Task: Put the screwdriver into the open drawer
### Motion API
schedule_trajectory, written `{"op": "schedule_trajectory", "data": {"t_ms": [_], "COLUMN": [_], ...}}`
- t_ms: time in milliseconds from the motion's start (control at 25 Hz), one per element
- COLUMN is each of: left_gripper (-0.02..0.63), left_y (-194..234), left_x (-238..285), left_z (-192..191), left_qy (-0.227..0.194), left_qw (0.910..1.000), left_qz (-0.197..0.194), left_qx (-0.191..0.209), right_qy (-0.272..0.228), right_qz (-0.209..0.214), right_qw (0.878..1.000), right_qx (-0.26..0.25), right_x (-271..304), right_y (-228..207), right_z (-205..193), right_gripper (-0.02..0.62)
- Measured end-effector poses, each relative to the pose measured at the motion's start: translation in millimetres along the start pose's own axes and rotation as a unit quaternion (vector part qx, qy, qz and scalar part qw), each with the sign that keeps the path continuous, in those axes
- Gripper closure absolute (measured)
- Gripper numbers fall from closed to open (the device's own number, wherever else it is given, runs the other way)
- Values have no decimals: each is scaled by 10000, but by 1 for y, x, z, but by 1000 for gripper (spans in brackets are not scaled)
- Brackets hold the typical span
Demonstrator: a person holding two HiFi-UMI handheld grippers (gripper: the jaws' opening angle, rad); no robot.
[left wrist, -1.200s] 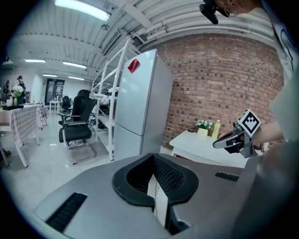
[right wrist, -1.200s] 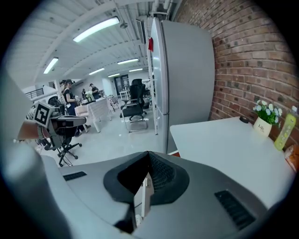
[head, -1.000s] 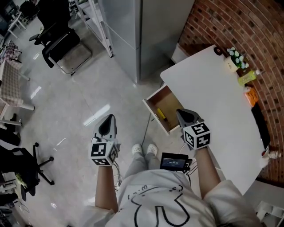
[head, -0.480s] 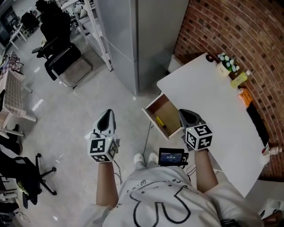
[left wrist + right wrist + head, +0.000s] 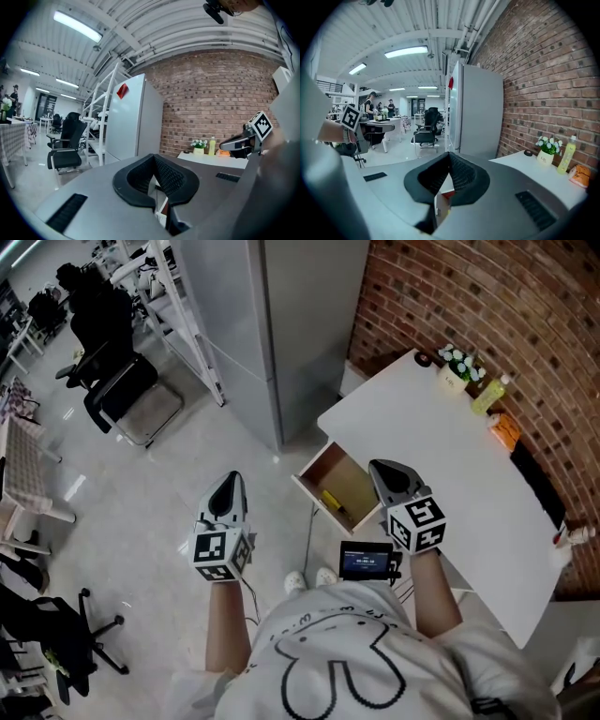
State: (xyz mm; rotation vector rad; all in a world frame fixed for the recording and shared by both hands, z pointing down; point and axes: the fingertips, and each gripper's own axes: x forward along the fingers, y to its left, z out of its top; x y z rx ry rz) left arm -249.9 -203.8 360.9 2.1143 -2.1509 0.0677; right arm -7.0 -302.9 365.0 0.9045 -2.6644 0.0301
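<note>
An open wooden drawer (image 5: 349,474) juts from the left edge of the white table (image 5: 450,456). A yellow-handled screwdriver (image 5: 330,502) lies inside it. My right gripper (image 5: 387,475) hovers just right of the drawer, over the table's near edge, jaws shut and empty; in the right gripper view the right gripper (image 5: 449,158) has its pads meeting. My left gripper (image 5: 227,491) hangs over the floor well to the left of the drawer, also shut with nothing in it. In the left gripper view the left gripper (image 5: 153,160) points toward the table.
A tall grey fridge (image 5: 281,324) stands behind the drawer by a brick wall (image 5: 487,306). A flower pot (image 5: 457,367), yellow bottle (image 5: 487,395) and orange packet (image 5: 504,430) sit at the table's far side. An office chair (image 5: 117,385) is at far left. A small screen (image 5: 366,561) hangs at the person's waist.
The head view has swung, so the table and drawer sit higher and further left in the frame. Both grippers keep about the same places and stay shut.
</note>
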Motion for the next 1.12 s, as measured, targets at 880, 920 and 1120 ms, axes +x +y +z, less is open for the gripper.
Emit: {"op": "schedule_trajectory", "data": {"t_ms": [880,920,1120], "left_gripper": [597,597,597], "left_y": [-17,-18,-24], "left_x": [14,14,11], "left_z": [31,32,32], "left_qy": [-291,-298,-304], "left_qw": [9986,9986,9982], "left_qz": [-276,-280,-333], "left_qx": [342,338,392], "right_qy": [-360,-364,-407], "right_qz": [-354,-358,-378], "right_qw": [9985,9985,9982], "right_qx": [-210,-214,-208], "right_x": [-18,-20,-25], "right_y": [-21,-21,-21], "right_z": [21,21,22], "right_gripper": [577,577,577]}}
